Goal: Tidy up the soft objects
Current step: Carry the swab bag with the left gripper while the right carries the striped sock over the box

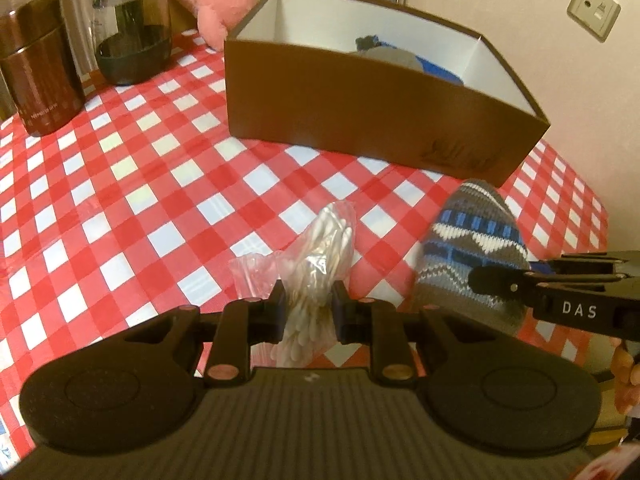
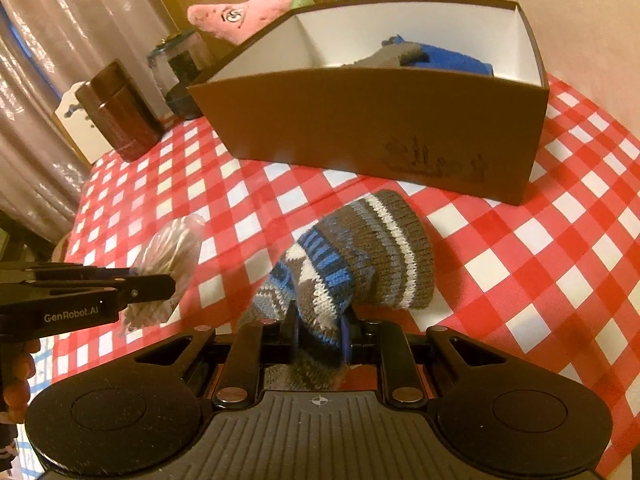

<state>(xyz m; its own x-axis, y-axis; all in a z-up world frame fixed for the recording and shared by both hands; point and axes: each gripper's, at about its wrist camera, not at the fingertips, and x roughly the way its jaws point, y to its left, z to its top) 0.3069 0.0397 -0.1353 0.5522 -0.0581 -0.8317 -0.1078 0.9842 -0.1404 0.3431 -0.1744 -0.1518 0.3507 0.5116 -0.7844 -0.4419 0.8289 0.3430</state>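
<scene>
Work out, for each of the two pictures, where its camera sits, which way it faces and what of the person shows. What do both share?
Left wrist: on the left gripper, facing the brown box; jaws shut on a bag of cotton swabs; fingers show at right.
Right wrist: on the right gripper, facing the box; jaws shut on a knitted sock; a hand shows at left.
Shared: box, checked tablecloth, pink plush toy, each other's gripper.

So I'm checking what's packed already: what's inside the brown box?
In the box, a grey knit item lies on something blue at its right end. The front wall hides the floor and lower contents.
</scene>
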